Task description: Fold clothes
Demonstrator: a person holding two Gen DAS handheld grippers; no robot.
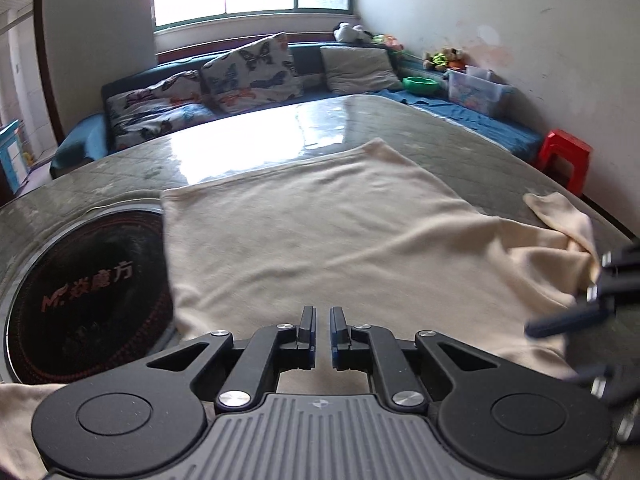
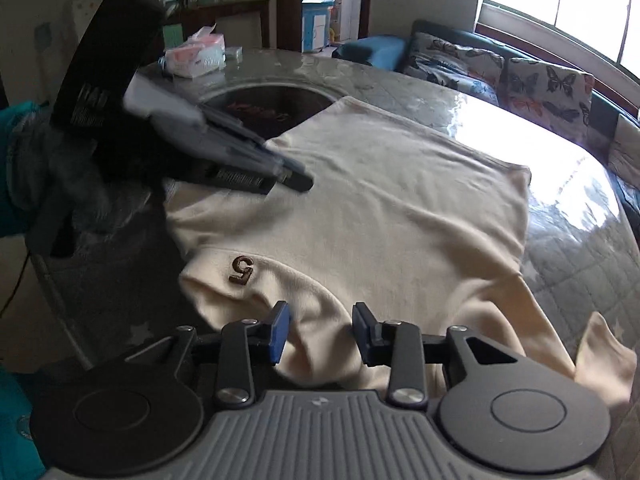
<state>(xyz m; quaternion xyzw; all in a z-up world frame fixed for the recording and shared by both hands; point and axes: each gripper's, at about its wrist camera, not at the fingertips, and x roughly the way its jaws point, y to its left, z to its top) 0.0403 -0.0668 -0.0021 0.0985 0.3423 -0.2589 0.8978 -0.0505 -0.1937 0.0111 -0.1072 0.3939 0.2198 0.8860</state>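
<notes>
A cream shirt point(image 1: 320, 232) lies spread flat on the round table, and a brown "5" point(image 2: 241, 269) shows on its near shoulder. One sleeve point(image 2: 604, 360) trails off to the right. My left gripper point(image 1: 322, 320) is shut just above the shirt's near edge, and I see no cloth pinched in it. From the right wrist view it point(image 2: 298, 180) shows blurred over the shirt's left side. My right gripper point(image 2: 320, 320) is open and hovers over a raised fold of the shirt, its pads clear of the cloth. In the left wrist view it point(image 1: 560, 322) is a blur at the right edge.
A black round cooktop point(image 1: 88, 288) is set into the glossy table point(image 1: 240, 148), partly under the shirt's left edge. A tissue pack point(image 2: 196, 56) sits at the table's far side. A sofa with butterfly cushions point(image 1: 248, 76) and a red stool point(image 1: 564, 160) stand beyond.
</notes>
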